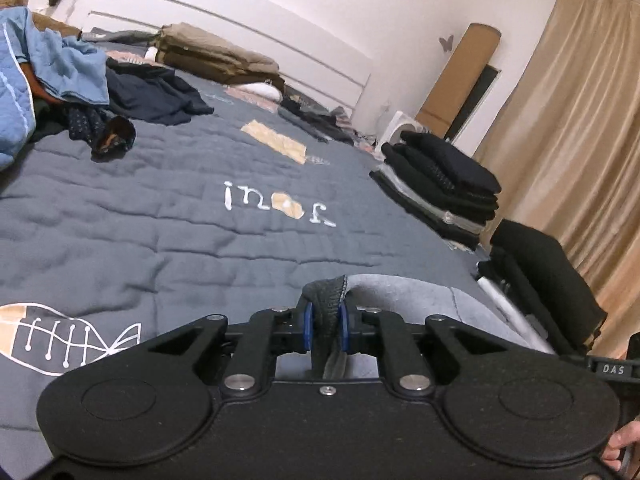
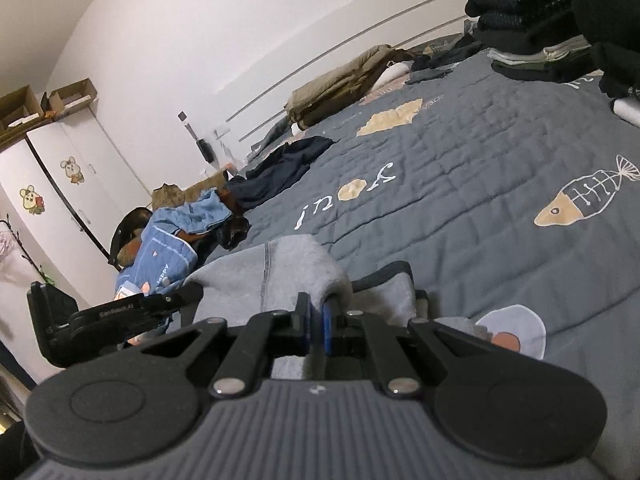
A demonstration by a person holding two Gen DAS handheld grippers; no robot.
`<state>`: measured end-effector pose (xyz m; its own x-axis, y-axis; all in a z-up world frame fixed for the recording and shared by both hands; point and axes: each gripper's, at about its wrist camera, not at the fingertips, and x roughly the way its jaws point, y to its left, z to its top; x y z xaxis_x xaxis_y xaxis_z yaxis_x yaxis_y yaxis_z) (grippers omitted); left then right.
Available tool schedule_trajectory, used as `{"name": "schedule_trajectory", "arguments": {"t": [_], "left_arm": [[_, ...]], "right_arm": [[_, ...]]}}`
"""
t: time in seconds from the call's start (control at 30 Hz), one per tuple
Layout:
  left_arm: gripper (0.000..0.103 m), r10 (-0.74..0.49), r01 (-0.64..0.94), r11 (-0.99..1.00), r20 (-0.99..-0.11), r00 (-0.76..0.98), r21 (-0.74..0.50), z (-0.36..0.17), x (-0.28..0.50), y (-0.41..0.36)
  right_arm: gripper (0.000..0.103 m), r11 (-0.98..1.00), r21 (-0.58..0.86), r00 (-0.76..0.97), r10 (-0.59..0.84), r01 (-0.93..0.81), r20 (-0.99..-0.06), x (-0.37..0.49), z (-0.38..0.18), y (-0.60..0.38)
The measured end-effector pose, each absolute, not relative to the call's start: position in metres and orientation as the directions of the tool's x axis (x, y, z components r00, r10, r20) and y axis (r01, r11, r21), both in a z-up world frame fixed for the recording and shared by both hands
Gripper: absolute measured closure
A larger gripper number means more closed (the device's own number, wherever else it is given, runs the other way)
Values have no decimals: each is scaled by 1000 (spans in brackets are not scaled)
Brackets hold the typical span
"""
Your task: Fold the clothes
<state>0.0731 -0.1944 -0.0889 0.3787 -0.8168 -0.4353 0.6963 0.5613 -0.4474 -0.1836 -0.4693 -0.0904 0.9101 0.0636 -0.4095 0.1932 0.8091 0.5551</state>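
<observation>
Grey fleece makes up the garment (image 2: pixel 296 264), soft and napped, with a stitched seam running down it and a darker ribbed edge. It lies at the near edge of the bed (image 1: pixel 160 208), on a slate-grey quilted cover printed with fish skeletons and white lettering.

In the left wrist view, the left tool (image 1: pixel 325 322) is clenched on a bunched fold of the garment's dark ribbed edge, which sits pinched between its blue pads; the lighter grey body of the garment curves away to the right, just beyond the fingers. In the right wrist view, the right tool (image 2: pixel 316 320) is clenched almost fully, with a thin fold of the pale fleece caught between its blue pads, and the cloth rises in a hump directly ahead of it. The left tool's body shows at the left of that view, beside the same garment.

Farther off on the bed lie a stack of folded dark clothes (image 1: pixel 444 176), a crumpled blue garment (image 1: pixel 60 64) and a dark navy one (image 1: pixel 160 96).
</observation>
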Motion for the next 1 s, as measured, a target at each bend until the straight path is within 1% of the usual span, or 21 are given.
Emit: {"name": "schedule_trajectory", "arguments": {"t": [0.07,0.13,0.17,0.2,0.23,0.27,0.3,0.33,0.37,0.4,0.53,0.6,0.67,0.8,1.0], "left_arm": [[87,-786,687,589,-502,361,-427,-98,75,-205],[79,-756,677,612,-551,352,-409,-105,78,-210],[79,-748,678,619,-559,358,-395,-106,77,-210],[75,-746,684,620,-559,363,-384,-105,76,-207],[65,-743,685,623,-560,366,-378,-102,76,-203],[55,-744,680,627,-552,377,-381,-99,77,-198],[51,-750,677,626,-538,385,-387,-94,76,-193],[49,-757,677,622,-522,392,-394,-88,75,-188],[49,-765,677,618,-507,398,-401,-83,73,-183],[49,-773,679,610,-496,395,-409,-77,71,-181],[48,-808,700,562,-473,352,-440,-61,46,-178],[48,-820,731,537,-466,333,-422,-55,26,-183],[46,-830,762,508,-466,308,-401,-49,2,-188],[46,-853,805,454,-447,269,-382,-43,-49,-188],[46,-836,866,424,-483,261,-266,-44,-121,-185]], "right_arm": [[97,803,556,896,66,214,-440,-180,-96,-471],[96,798,554,873,74,238,-481,-176,-103,-473],[93,796,552,862,78,250,-502,-174,-106,-474],[93,791,558,858,84,252,-506,-176,-105,-476],[92,786,564,856,91,252,-509,-178,-104,-478],[88,781,571,854,98,253,-512,-180,-102,-481],[85,776,578,851,105,253,-514,-182,-101,-483],[78,774,579,852,104,255,-513,-186,-99,-483],[69,773,580,853,102,257,-512,-190,-96,-484],[66,768,587,858,102,254,-504,-195,-94,-484],[60,750,613,867,108,250,-486,-219,-85,-484],[59,753,602,863,92,265,-496,-231,-81,-480],[58,760,591,859,87,271,-505,-241,-77,-475],[58,778,554,846,55,297,-531,-265,-73,-457],[57,820,481,809,36,312,-587,-294,-78,-427]]}}
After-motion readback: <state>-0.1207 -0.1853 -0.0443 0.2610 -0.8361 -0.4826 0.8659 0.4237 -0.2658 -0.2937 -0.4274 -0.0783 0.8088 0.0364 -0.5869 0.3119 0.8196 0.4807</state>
